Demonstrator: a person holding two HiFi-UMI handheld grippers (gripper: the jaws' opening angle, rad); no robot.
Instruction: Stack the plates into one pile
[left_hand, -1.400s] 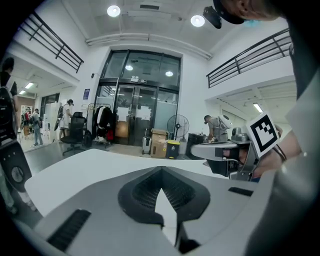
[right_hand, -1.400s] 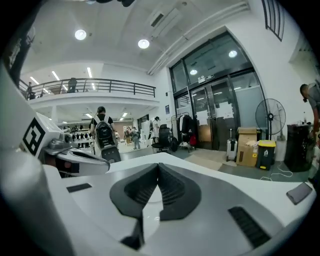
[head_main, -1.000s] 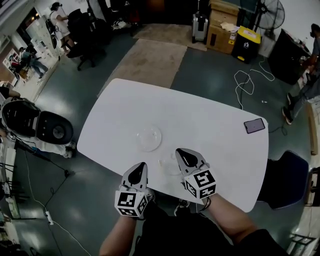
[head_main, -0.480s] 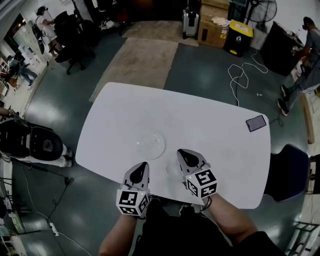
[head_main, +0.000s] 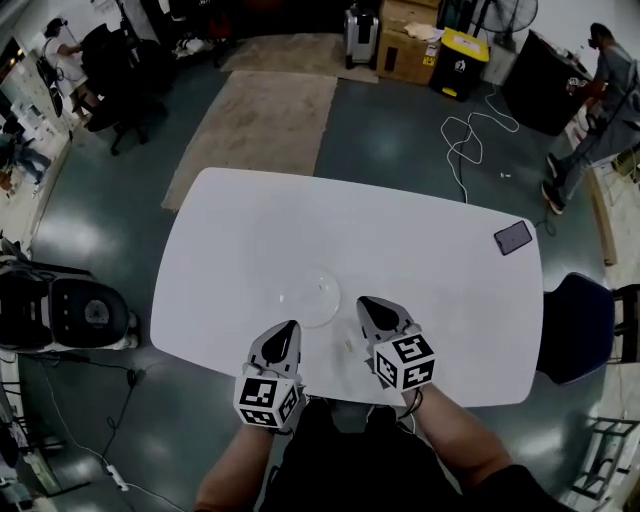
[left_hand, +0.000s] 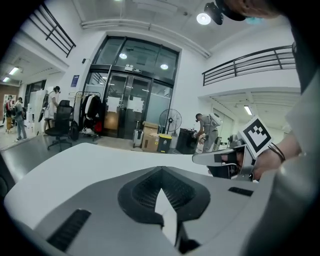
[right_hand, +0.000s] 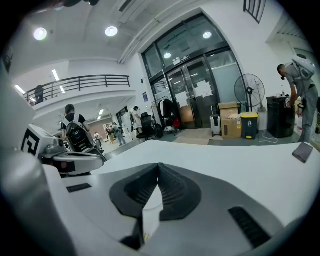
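Two grippers, jaws together, nothing held, over the worktop (head_main: 400, 240).
One clear plate (head_main: 312, 296) lies just ahead, between left gripper (head_main: 287, 329) and right gripper (head_main: 367, 304); its rim is faint, and a second plate cannot be made out.

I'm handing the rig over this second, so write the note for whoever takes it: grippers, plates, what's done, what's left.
Left gripper: shut, empty, over the near edge of the white table.
Right gripper: shut, empty, alongside it.
Plates: a clear plate lies on the table just ahead of the two grippers. It is too transparent to tell whether it is one plate or a pile.
Done: cannot confirm; nothing is held.
Left: look for any loose clear plate near the grippers and stack it on that one.
A phone lies at the far right corner, out of the way.
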